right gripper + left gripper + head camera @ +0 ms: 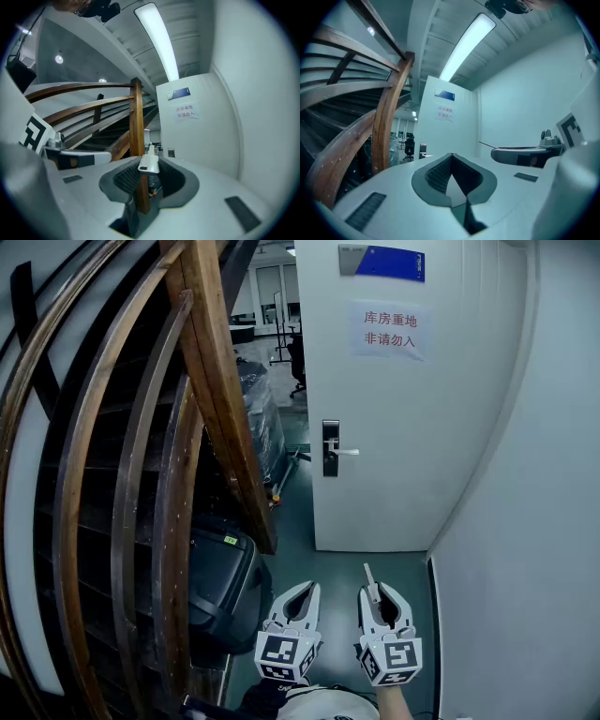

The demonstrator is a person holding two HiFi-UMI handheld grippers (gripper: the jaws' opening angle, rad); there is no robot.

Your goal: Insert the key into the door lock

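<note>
A white door (403, 427) stands ahead with a black lock plate (330, 448) and a silver lever handle (347, 452) at its left edge. Low in the head view, well short of the door, both grippers point level at it. My right gripper (378, 589) is shut on a pale key (368, 576) that sticks out past its tips. In the right gripper view the key (149, 161) lies between the jaws, with the lock (171, 152) small and far beyond. Beside it on the left, my left gripper (306, 587) is shut and holds nothing; its pads (440, 171) meet at the tip.
A curved wooden stair railing (216, 381) fills the left side. A black case (220, 577) sits on the floor under it. A plain wall (525, 549) closes the right side. The door carries a paper notice (388, 330) and a blue plate (384, 261).
</note>
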